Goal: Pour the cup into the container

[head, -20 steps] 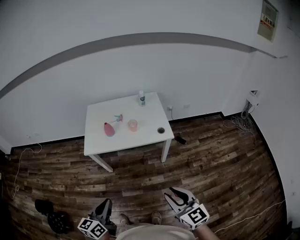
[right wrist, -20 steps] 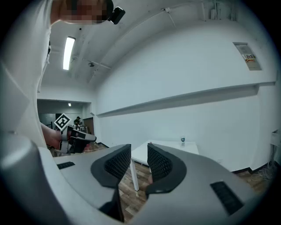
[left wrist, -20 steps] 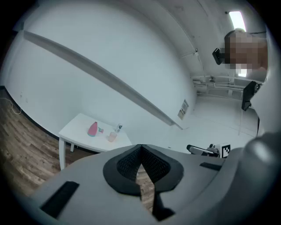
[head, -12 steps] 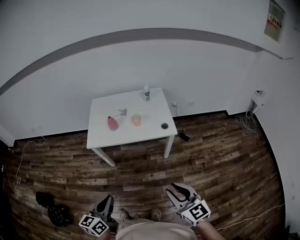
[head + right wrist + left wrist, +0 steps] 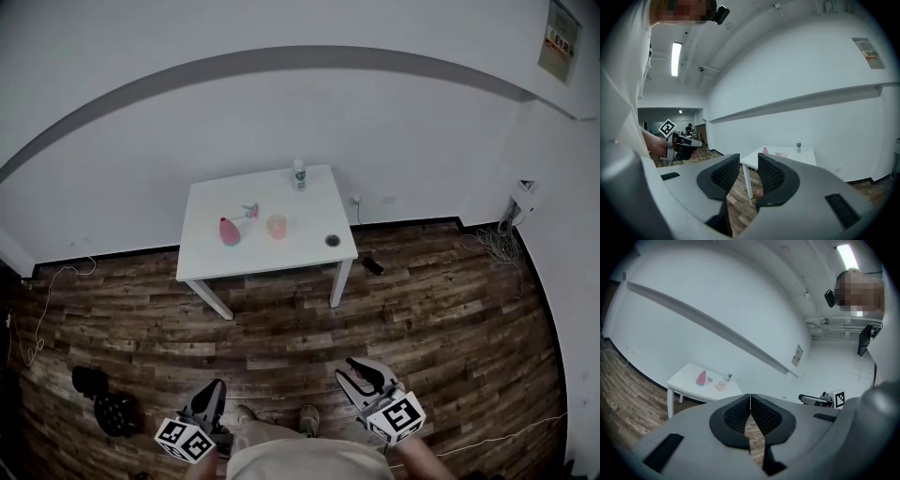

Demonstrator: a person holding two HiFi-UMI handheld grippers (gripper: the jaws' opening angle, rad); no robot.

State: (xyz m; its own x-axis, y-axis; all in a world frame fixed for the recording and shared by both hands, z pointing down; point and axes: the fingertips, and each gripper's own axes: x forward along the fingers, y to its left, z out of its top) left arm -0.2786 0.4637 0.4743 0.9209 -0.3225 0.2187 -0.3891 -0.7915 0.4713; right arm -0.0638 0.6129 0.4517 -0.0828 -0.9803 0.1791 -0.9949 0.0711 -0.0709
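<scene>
- At the near edge of the room, low over the dark wood-plank floor [image 5: 422,319], I hold both tongs well apart from the bench.
- The left tongs [image 5: 215,386] have their ribbed pads pressed together, with nothing caught between them.
- The right tongs [image 5: 356,371] stand a narrow gap apart and empty. Only floor and a bench leg show through the gap.
- Far across the floor, the white rectangular bench [image 5: 300,255] stands against the pale wall.
- The translucent pinkish cup [image 5: 277,226] stands upright near the bench's middle, and neither pair of tongs is near it.
- Just left of the cup is a pink bottle-shaped vessel [image 5: 229,231]. A small pink-and-green item [image 5: 249,212] lies between them, a little farther back and too small for me to make out.
- A small dark round thing [image 5: 332,240] sits towards the bench's near right corner.
- A clear plastic bottle [image 5: 299,173] stands at the far edge.
- On the floor, a small dark object [image 5: 372,265] lies just right of the bench, and black gear [image 5: 103,410] sits at the near left.
</scene>
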